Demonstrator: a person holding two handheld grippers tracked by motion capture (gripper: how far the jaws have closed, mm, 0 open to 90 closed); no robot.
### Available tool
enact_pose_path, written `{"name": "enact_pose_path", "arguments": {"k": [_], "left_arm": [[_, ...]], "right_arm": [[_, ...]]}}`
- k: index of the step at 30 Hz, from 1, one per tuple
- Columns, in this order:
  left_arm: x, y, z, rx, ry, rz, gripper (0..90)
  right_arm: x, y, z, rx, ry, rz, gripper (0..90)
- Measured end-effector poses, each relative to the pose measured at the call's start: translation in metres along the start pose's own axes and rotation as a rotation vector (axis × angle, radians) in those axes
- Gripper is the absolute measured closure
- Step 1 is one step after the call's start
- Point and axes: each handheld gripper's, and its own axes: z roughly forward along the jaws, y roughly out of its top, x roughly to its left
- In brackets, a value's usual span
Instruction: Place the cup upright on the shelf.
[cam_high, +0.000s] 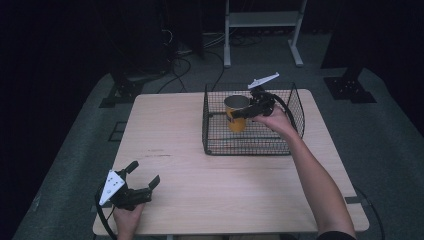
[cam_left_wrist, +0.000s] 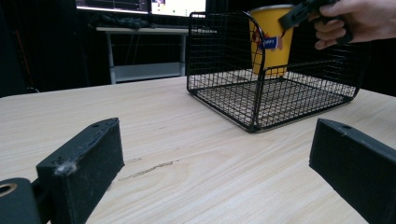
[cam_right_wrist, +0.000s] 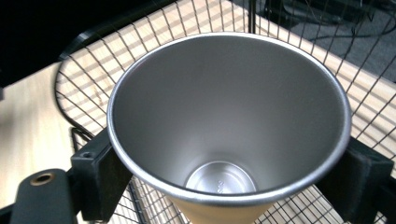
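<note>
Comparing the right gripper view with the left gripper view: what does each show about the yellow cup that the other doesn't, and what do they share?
Right gripper view alone: the cup's silver inside, empty down to its base, with a black jaw on each side of the rim. Left gripper view alone: the yellow outer wall with its blue label, the person's hand, and the left gripper's jaws spread over bare table. Both: the cup held in the wire basket.

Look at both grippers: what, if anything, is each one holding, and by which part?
The right gripper holds the yellow cup near its rim, one jaw on each side, inside the wire basket. The left gripper holds nothing; its jaws stand open.
</note>
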Motion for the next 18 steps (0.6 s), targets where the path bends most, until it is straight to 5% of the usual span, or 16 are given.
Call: {"name": "enact_pose_path", "arguments": {"k": [18], "left_arm": [[0.0,0.0,0.0,0.0,0.0,0.001,2.3]], "right_arm": [[-0.015,-0.013,0.023,0.071,-0.079,0.003,13.3]]}}
